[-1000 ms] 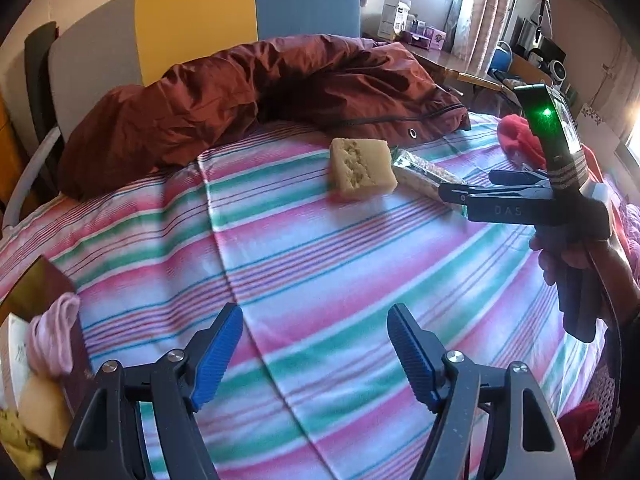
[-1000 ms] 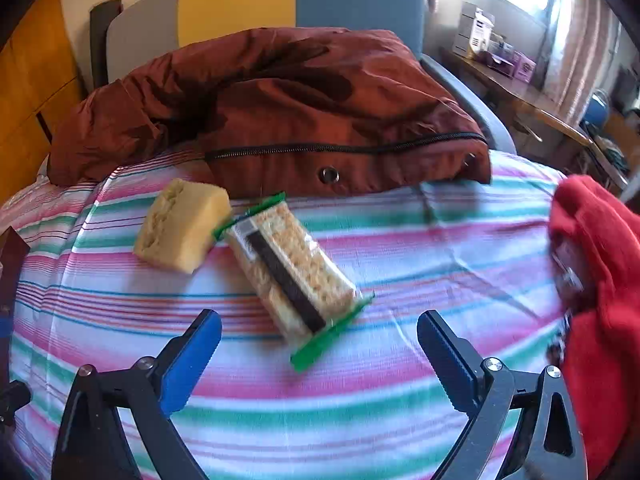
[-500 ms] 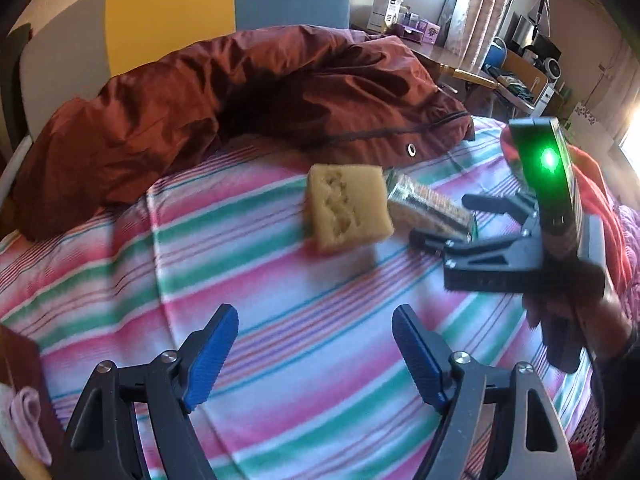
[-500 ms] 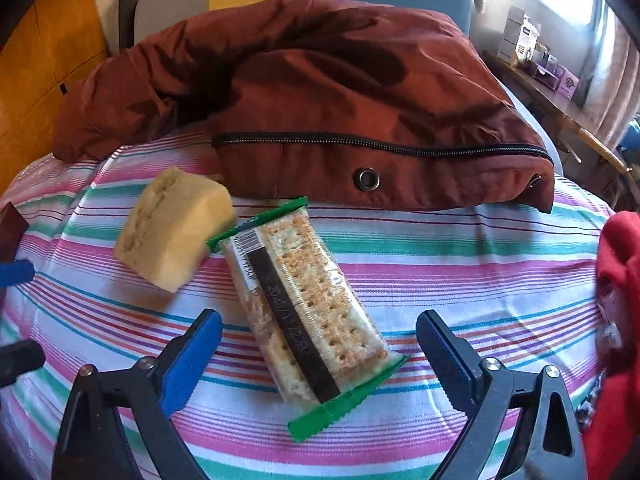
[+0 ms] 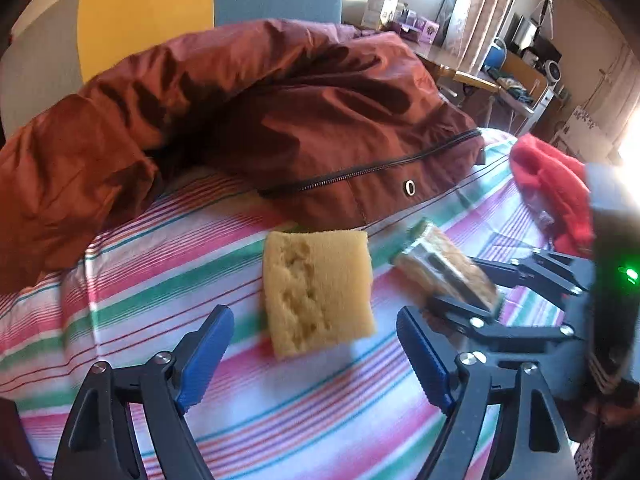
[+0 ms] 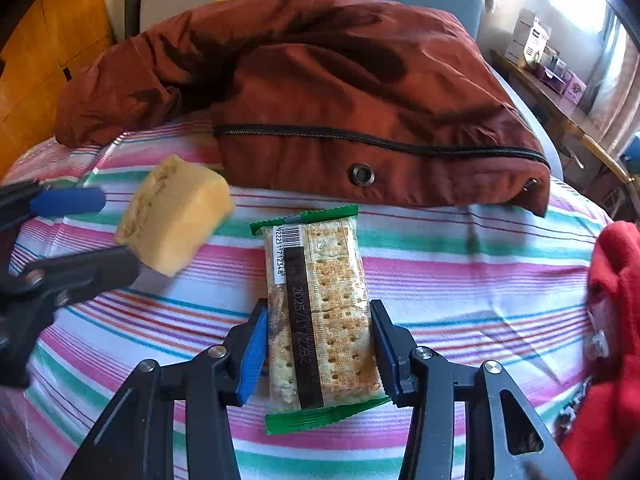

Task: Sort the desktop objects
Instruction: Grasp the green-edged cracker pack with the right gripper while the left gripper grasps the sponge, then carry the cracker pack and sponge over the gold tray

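Yellow sponge (image 5: 318,290): just ahead of wide left tool (image 5: 316,354), jaws opening
Cracker packet (image 6: 320,312): between right tool (image 6: 320,354) pads, jaws closing onto it

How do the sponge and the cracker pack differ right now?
The sponge is a bare yellow porous block; the cracker pack is clear-wrapped with green ends. The sponge lies ahead of the opening left gripper, untouched; the cracker pack sits between the closing right gripper pads. Both lie on the striped cloth.
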### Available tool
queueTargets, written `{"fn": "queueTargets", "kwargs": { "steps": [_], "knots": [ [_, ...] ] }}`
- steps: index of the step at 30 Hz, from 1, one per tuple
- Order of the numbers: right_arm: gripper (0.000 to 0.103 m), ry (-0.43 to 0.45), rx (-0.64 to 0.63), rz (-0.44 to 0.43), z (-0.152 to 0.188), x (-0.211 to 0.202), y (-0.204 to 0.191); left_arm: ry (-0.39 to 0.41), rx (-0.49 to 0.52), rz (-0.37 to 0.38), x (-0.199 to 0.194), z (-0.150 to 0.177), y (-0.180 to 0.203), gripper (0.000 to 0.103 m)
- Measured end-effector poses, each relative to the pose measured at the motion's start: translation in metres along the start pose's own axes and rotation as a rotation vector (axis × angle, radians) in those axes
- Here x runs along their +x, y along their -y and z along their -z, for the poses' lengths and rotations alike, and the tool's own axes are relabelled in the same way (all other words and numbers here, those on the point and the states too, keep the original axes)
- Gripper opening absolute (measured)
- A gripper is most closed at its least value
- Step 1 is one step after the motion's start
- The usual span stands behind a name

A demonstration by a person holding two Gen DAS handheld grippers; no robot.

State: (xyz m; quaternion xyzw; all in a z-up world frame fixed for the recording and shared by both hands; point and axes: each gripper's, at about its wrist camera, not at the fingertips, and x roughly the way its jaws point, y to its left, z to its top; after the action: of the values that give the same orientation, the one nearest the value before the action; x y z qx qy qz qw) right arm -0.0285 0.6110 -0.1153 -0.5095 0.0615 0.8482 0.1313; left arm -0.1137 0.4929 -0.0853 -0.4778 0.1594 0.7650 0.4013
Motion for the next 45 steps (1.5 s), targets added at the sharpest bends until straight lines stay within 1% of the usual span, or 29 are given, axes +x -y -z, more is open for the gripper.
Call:
{"fn": "queueTargets", "kwargs": {
  "steps": [1, 3, 7, 8, 10, 11, 13, 16, 19, 21, 22, 24, 26, 28, 31, 35, 39, 42, 43, 45],
  "knots": [
    [0.048, -0.008, 0.003, 0.006, 0.001, -0.001, 0.002, -0.001, 0.006, -0.002, 0.004, -0.002, 0.002, 0.085],
    [0.048, -0.013, 0.009, 0.001, 0.001, -0.001, 0.004, -0.004, 0.02, -0.032, 0.012, -0.005, 0.003, 0.085],
    [0.049, -0.014, 0.016, -0.005, 0.001, -0.001, 0.006, -0.033, 0.025, -0.057, 0.027, -0.007, 0.0, 0.085],
    [0.049, -0.013, 0.019, -0.005, 0.002, -0.002, 0.007, -0.045, 0.022, -0.053, 0.031, -0.007, -0.002, 0.085],
    [0.05, -0.009, 0.029, -0.004, 0.002, -0.002, 0.009, -0.03, 0.03, -0.061, 0.032, -0.007, -0.004, 0.085],
    [0.053, -0.006, 0.038, -0.003, 0.002, -0.002, 0.01, -0.031, 0.032, -0.066, 0.033, -0.007, -0.004, 0.085],
    [0.057, -0.004, 0.046, 0.004, 0.002, -0.002, 0.012, -0.032, 0.033, -0.068, 0.034, -0.007, -0.004, 0.085],
    [0.057, 0.002, 0.047, 0.005, 0.002, -0.003, 0.012, -0.03, 0.034, -0.071, 0.036, -0.007, -0.005, 0.087],
    [0.057, 0.009, 0.042, 0.009, 0.002, -0.003, 0.012, -0.037, 0.061, -0.103, 0.039, -0.006, 0.0, 0.088],
    [0.052, 0.013, 0.033, 0.0, 0.001, -0.004, 0.01, -0.035, 0.073, -0.12, 0.039, -0.004, 0.003, 0.087],
    [0.049, 0.015, 0.025, 0.001, 0.001, -0.005, 0.008, -0.031, 0.069, -0.122, 0.038, -0.004, 0.003, 0.084],
    [0.048, 0.015, 0.008, 0.01, 0.001, -0.005, 0.003, -0.019, 0.055, -0.121, 0.034, -0.001, 0.001, 0.077],
    [0.048, 0.016, 0.006, 0.008, 0.001, -0.006, 0.001, -0.008, 0.053, -0.123, 0.029, 0.003, 0.0, 0.061],
    [0.048, 0.016, 0.003, 0.007, 0.001, -0.007, -0.001, 0.003, 0.059, -0.125, 0.024, 0.01, -0.001, 0.054],
    [0.048, 0.017, -0.004, 0.0, 0.001, -0.009, -0.006, 0.018, 0.061, -0.14, 0.016, 0.023, -0.003, 0.053],
    [0.048, 0.012, -0.02, -0.03, 0.001, -0.012, -0.021, 0.024, 0.022, -0.156, 0.001, 0.044, -0.013, 0.053],
    [0.048, 0.003, -0.065, -0.05, 0.005, -0.014, -0.047, 0.023, -0.01, -0.18, -0.018, 0.069, -0.02, 0.053],
    [0.048, -0.011, -0.086, -0.066, 0.009, -0.017, -0.06, 0.027, -0.051, -0.174, -0.034, 0.084, -0.026, 0.053],
    [0.048, -0.015, -0.09, -0.07, 0.015, -0.019, -0.067, 0.033, -0.055, -0.175, -0.04, 0.088, -0.029, 0.053],
    [0.048, -0.026, -0.095, -0.078, 0.017, -0.021, -0.074, 0.042, -0.058, -0.183, -0.05, 0.096, -0.032, 0.053]
  ]
}}
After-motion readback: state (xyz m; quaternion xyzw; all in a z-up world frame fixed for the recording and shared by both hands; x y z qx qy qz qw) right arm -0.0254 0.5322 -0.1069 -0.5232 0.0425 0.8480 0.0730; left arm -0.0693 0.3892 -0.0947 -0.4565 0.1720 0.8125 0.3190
